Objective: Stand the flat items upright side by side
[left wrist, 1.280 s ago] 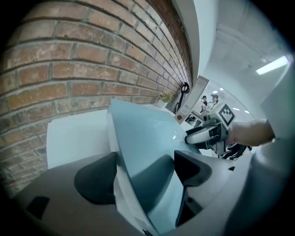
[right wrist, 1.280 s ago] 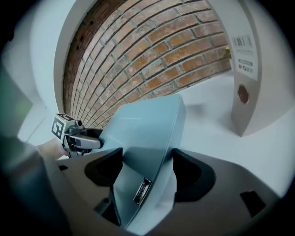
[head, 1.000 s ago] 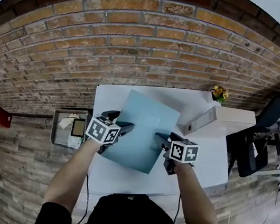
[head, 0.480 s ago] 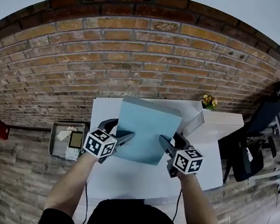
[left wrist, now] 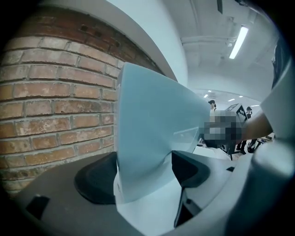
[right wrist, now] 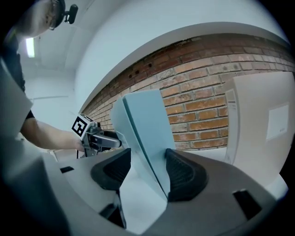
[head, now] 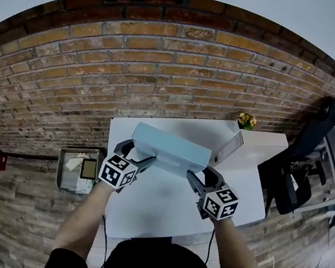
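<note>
A flat light-blue box (head: 171, 150) hangs over the white table (head: 161, 206), turned up so that its long narrow edge faces me. My left gripper (head: 143, 155) is shut on its left end, and the box (left wrist: 152, 138) fills the gap between the pads (left wrist: 94, 184). My right gripper (head: 204, 175) holds the right end. Its jaws have just been closing, and the box (right wrist: 147, 133) now sits pinched between them. A flat white box (head: 251, 148) stands upright at the table's back right.
A brick wall (head: 164, 78) runs right behind the table. A small flower pot (head: 244, 120) sits at the back edge, beside the white box (right wrist: 262, 124). A black office chair (head: 305, 154) stands to the right, and an open bin (head: 78, 169) is on the floor at the left.
The blue box has swung from showing its broad face to standing nearly edge-on. Both grippers have risen with it, and the right one has rolled.
</note>
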Available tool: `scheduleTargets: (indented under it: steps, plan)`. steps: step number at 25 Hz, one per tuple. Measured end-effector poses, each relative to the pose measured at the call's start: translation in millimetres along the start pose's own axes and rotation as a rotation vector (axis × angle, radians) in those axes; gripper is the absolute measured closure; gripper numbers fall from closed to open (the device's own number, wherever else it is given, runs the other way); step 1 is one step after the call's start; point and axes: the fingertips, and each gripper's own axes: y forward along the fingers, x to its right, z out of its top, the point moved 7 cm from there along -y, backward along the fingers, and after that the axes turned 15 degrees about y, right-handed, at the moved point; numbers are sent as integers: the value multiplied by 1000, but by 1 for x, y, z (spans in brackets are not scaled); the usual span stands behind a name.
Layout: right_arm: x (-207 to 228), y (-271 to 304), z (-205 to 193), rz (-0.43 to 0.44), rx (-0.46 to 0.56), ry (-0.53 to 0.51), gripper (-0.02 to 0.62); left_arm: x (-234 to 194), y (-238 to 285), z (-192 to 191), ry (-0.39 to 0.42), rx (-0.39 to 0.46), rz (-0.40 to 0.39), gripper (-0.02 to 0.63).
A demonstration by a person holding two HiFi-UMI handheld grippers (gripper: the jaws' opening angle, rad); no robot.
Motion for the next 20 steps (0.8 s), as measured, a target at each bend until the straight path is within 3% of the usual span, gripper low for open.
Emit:
scheduleTargets:
  steps: [10,20]
  plan:
    - [-10,7,0,-35,-32,-14,301,-13,-2,0,11,-24,-21,233]
    - [1,5,16,37,-54,-45,284,-15,-14,15,24,-13,73,233]
